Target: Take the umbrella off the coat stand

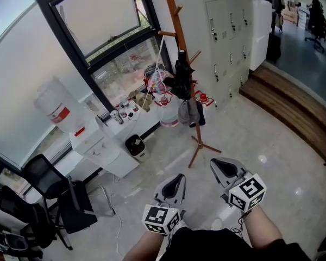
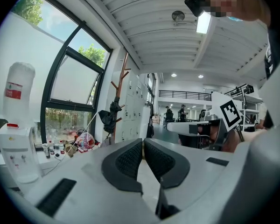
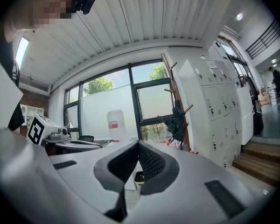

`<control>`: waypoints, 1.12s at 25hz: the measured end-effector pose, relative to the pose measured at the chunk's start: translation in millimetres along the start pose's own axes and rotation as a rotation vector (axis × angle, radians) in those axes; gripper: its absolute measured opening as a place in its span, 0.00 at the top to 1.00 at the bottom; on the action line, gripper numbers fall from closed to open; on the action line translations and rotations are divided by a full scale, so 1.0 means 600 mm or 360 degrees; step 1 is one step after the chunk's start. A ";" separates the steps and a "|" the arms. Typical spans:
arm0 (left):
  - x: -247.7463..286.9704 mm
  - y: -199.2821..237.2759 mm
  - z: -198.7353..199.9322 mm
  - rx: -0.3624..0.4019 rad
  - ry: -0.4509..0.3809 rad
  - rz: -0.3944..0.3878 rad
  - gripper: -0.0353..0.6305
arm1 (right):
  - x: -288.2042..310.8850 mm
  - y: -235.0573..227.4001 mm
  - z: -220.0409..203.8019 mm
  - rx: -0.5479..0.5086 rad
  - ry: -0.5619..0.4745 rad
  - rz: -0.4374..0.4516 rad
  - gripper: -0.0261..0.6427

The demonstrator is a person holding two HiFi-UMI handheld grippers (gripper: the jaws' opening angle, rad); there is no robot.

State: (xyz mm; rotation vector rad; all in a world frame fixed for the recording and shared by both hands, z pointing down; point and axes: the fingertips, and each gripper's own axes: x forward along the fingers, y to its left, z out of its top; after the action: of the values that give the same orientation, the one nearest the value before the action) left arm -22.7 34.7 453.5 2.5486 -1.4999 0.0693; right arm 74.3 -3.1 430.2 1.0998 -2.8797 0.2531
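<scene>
A tall brown wooden coat stand (image 1: 183, 48) rises in front of the window, its feet on the pale floor. A folded black umbrella (image 1: 181, 78) hangs from a peg on it. Both grippers are well short of the stand, low in the head view. My left gripper (image 1: 177, 179) is shut with nothing between its pads, and my right gripper (image 1: 217, 165) is shut and empty too. The left gripper view has the umbrella (image 2: 111, 116) left of the closed tips (image 2: 143, 143). In the right gripper view the umbrella (image 3: 177, 120) hangs right of the closed tips (image 3: 138, 146).
White lockers (image 1: 223, 26) stand right of the stand. A water dispenser (image 1: 62, 113) and a black bin (image 1: 135, 144) are at the left. Bottles line the sill (image 1: 125, 110). Bags (image 1: 168, 116) crowd the stand's foot. A black chair (image 1: 49, 189) is near left, a wooden step (image 1: 288, 107) at right.
</scene>
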 end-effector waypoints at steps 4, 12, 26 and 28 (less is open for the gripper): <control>-0.005 0.048 0.012 -0.0008 -0.0005 -0.0011 0.91 | 0.040 0.013 0.011 -0.0002 -0.0005 -0.0032 0.88; -0.015 0.145 0.026 -0.0015 -0.0033 -0.0017 0.91 | 0.129 0.042 0.025 -0.0046 -0.0012 -0.0052 0.88; -0.038 0.293 0.040 0.0002 -0.0070 -0.0100 0.91 | 0.247 0.078 0.043 -0.0086 -0.0037 -0.0200 0.88; -0.042 0.307 0.043 0.0002 -0.0072 -0.0102 0.91 | 0.254 0.082 0.046 -0.0089 -0.0039 -0.0216 0.88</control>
State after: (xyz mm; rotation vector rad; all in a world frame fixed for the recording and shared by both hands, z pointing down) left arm -197.0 -35.5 449.5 2.6139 -1.4327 0.0035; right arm -71.8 -71.7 411.9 1.2899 -2.7981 0.1531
